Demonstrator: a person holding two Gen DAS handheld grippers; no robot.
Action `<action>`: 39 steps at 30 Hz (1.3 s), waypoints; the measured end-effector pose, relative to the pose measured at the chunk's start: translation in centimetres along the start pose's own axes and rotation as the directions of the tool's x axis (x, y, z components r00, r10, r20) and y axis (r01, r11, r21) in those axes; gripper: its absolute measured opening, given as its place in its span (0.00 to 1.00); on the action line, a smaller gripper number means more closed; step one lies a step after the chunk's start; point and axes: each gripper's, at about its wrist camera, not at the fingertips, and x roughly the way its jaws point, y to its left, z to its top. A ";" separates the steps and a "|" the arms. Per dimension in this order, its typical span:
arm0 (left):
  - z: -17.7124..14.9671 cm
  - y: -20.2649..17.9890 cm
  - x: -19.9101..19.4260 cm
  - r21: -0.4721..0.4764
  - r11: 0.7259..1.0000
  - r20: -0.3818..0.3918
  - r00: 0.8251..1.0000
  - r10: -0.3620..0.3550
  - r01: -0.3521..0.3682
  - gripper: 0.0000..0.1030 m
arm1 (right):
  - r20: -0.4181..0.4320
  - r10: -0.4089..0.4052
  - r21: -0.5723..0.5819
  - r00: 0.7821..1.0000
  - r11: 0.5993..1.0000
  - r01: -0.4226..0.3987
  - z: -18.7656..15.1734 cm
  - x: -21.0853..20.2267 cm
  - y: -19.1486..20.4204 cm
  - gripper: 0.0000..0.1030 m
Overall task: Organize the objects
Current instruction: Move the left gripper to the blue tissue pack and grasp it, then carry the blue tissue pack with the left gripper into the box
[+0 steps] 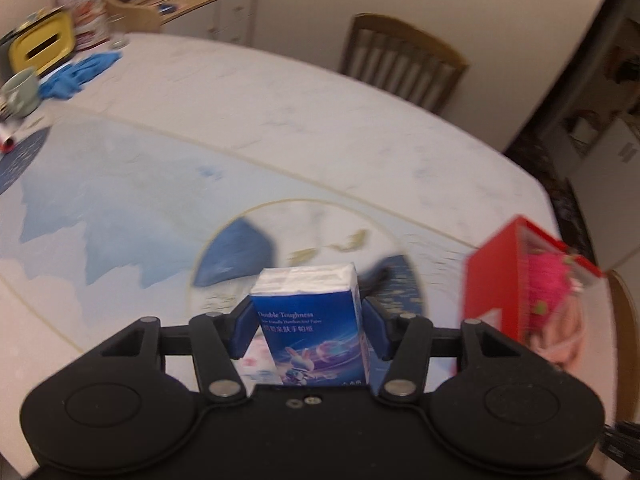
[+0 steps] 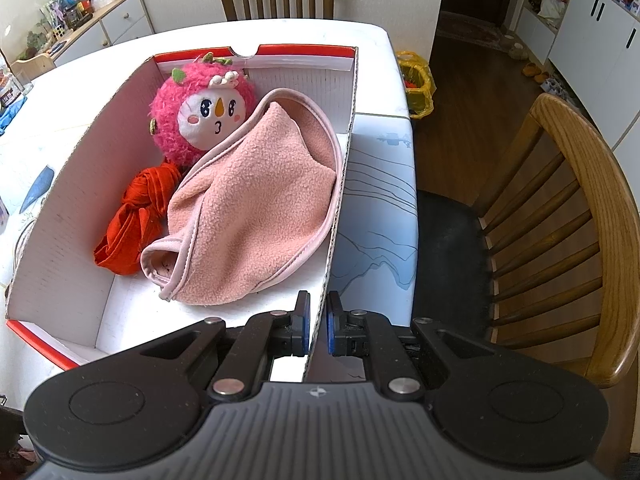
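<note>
My left gripper (image 1: 308, 312) is shut on a blue tissue pack (image 1: 312, 320) with a white top and holds it above the table mat. The red cardboard box (image 1: 496, 276) stands to its right, with a pink plush doll (image 1: 548, 280) inside. In the right wrist view my right gripper (image 2: 318, 312) is shut on the right wall of the box (image 2: 340, 184). Inside the box lie the pink plush doll (image 2: 200, 108), a pink fleece cloth (image 2: 256, 208) and a red knotted cloth (image 2: 136, 216).
The white table (image 1: 320, 112) carries a blue-patterned mat (image 1: 120, 200), a yellow tissue box (image 1: 40, 44), a green mug (image 1: 22, 92) and a blue cloth (image 1: 76, 72) at far left. Wooden chairs (image 2: 560, 240) stand at the table's far and right sides.
</note>
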 end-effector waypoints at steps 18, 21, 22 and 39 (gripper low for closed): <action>-2.9 -14.5 -2.8 0.383 0.890 -0.075 0.968 -0.238 0.249 0.52 | 0.008 0.008 0.002 1.000 1.000 -0.008 0.0 0.0 -0.1 0.08; -4.0 -16.5 -2.3 0.439 0.856 -0.111 0.962 -0.248 0.272 0.52 | 0.008 0.010 0.004 1.000 1.000 -0.010 -0.1 0.0 -0.2 0.08; -4.4 -17.2 -2.0 0.459 0.846 -0.121 0.962 -0.245 0.273 0.52 | 0.009 0.010 0.004 1.000 1.000 -0.010 0.0 0.0 -0.2 0.08; -10.3 -22.4 4.9 0.687 0.703 -0.285 0.958 0.029 0.183 0.52 | 0.013 0.024 0.010 1.000 1.000 -0.024 0.0 0.1 -0.4 0.08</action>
